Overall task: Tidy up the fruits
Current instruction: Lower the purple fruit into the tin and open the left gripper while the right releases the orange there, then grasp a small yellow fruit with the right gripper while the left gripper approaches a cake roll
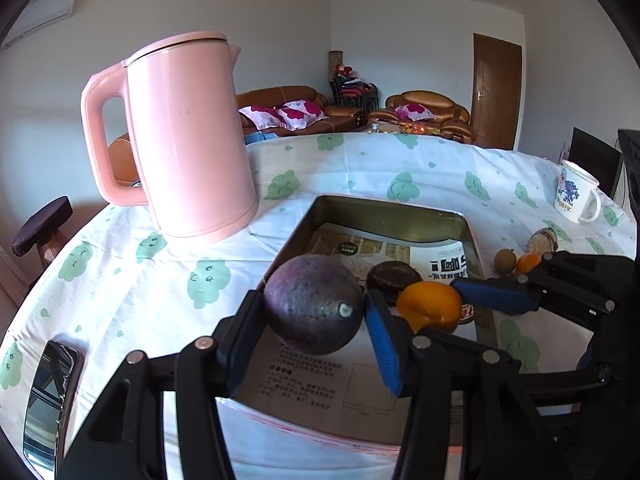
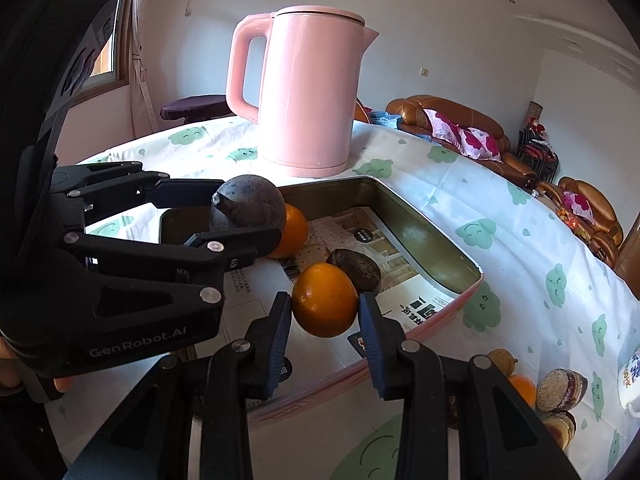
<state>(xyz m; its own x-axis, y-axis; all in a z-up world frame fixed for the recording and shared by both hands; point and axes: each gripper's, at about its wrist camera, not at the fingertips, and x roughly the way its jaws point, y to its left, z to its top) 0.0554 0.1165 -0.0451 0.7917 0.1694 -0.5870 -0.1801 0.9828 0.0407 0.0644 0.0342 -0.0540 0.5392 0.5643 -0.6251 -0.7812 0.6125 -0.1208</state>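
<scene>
Two grips loaded: left gripper [image 1: 314, 308] clamped on the dark purple fruit [image 1: 314, 304], right gripper [image 2: 325, 312] clamped on an orange [image 2: 324, 299], both over the tin tray [image 2: 424, 236]. Inside the tray, a second orange [image 2: 294, 232] sits at 11 o'clock from the held orange and another dark fruit [image 2: 354, 266] at 1 o'clock, on printed paper [image 2: 416, 306]. Pink kettle [image 2: 312, 92] stands at 12 o'clock past the tray; more fruit [image 2: 520, 388] lies on the tablecloth [image 2: 440, 192] at 4 o'clock by the mug [image 1: 576, 196].
</scene>
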